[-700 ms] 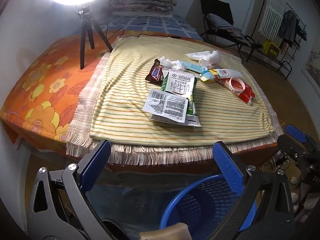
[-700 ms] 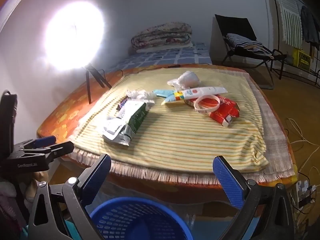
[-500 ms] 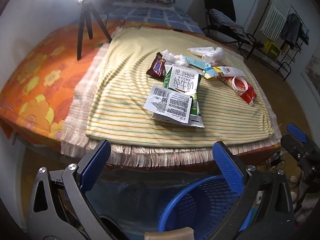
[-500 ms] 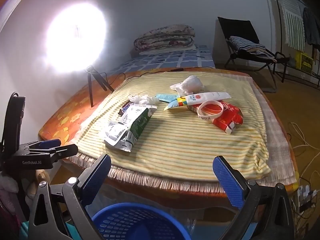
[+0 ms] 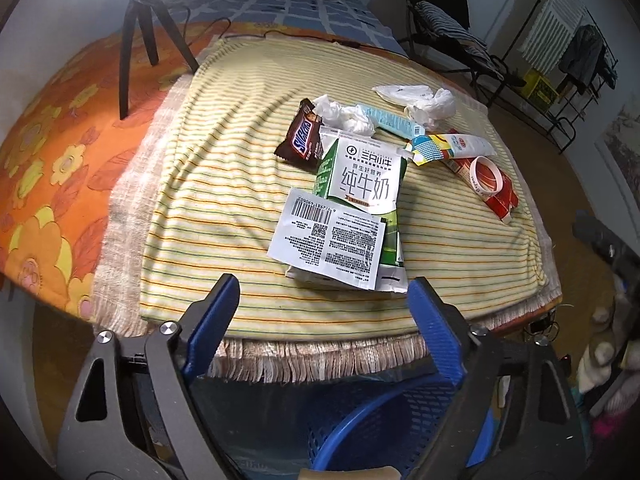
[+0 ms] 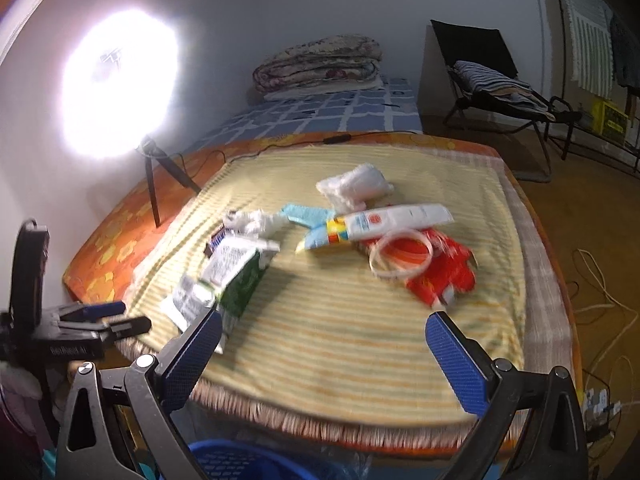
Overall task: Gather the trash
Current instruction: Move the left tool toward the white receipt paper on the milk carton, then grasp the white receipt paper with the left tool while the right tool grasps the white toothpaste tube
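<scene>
Trash lies in a loose heap on a striped yellow cloth [image 5: 224,184]. Nearest is a green-and-white milk carton [image 5: 360,184] with a white barcode label [image 5: 328,240] over its near end. Behind it lie a brown Snickers wrapper [image 5: 302,140], crumpled tissue [image 5: 348,116], a white tube [image 5: 460,144] and a red box [image 5: 500,196] with a white tape ring [image 5: 486,178]. My left gripper [image 5: 324,324] hangs open over the cloth's fringe, just short of the label. My right gripper [image 6: 324,360] is open and empty, facing the red box [image 6: 436,276], with the carton [image 6: 240,276] to its left.
A blue mesh basket [image 5: 400,432] stands on the floor below the cloth's near edge. A ring light on a black tripod [image 5: 136,32] stands at the far left on the orange flowered cover. A folding chair [image 6: 492,84] and a clothes rack sit at the right.
Both grippers have moved forward and up over the near edge of the cloth, so the trash looks closer and the basket sits lower. The left jaws have narrowed slightly.
</scene>
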